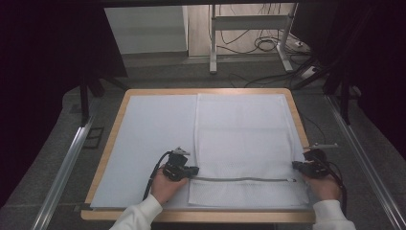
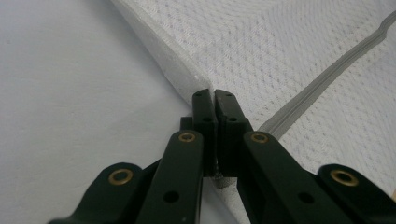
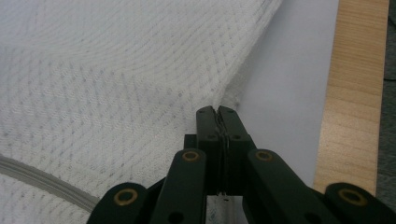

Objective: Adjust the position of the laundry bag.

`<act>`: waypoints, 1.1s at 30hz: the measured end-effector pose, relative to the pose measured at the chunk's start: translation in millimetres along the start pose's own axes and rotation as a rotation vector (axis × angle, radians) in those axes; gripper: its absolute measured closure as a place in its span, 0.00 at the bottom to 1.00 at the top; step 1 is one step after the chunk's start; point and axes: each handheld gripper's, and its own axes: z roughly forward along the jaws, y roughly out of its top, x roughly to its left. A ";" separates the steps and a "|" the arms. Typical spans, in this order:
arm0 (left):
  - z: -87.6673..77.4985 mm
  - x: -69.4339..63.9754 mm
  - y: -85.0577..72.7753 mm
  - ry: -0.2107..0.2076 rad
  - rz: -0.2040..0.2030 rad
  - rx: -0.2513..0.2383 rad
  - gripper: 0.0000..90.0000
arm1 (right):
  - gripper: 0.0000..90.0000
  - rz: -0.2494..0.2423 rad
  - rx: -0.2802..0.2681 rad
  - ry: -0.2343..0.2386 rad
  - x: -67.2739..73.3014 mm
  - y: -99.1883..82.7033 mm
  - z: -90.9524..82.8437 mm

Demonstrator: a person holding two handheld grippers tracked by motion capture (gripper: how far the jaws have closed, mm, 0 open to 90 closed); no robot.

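Note:
A white mesh bag (image 1: 244,139) lies flat on the right half of the table, with a grey zipper (image 1: 244,179) running across its near end. My left gripper (image 1: 195,170) is shut on the bag's left edge, beside the zipper's left end. In the left gripper view the jaws (image 2: 214,95) pinch the thick hem of the mesh bag (image 2: 280,51), and the zipper (image 2: 317,93) runs off to the right. My right gripper (image 1: 295,165) is shut on the bag's right edge. There the closed tips (image 3: 218,112) clamp the fabric rim of the mesh bag (image 3: 116,79).
A pale sheet (image 1: 153,134) covers the wooden table (image 1: 191,215), whose bare edge (image 3: 355,93) shows close beside my right gripper. Metal rails (image 1: 67,163) flank the table. A white desk frame (image 1: 213,43) and cables (image 1: 268,45) are on the floor beyond.

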 end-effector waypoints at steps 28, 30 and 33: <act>-10.2 11.7 -2.2 -0.008 -0.022 -0.008 0.99 | 0.98 0.008 -0.035 0.055 6.6 3.9 3.2; -12.3 13.2 -3.2 -0.006 -0.022 -0.008 0.99 | 0.98 0.008 -0.037 0.060 7.9 4.5 4.0; -16.9 16.3 -5.0 -0.004 -0.020 -0.008 0.99 | 0.98 0.006 -0.036 0.067 10.8 5.5 4.7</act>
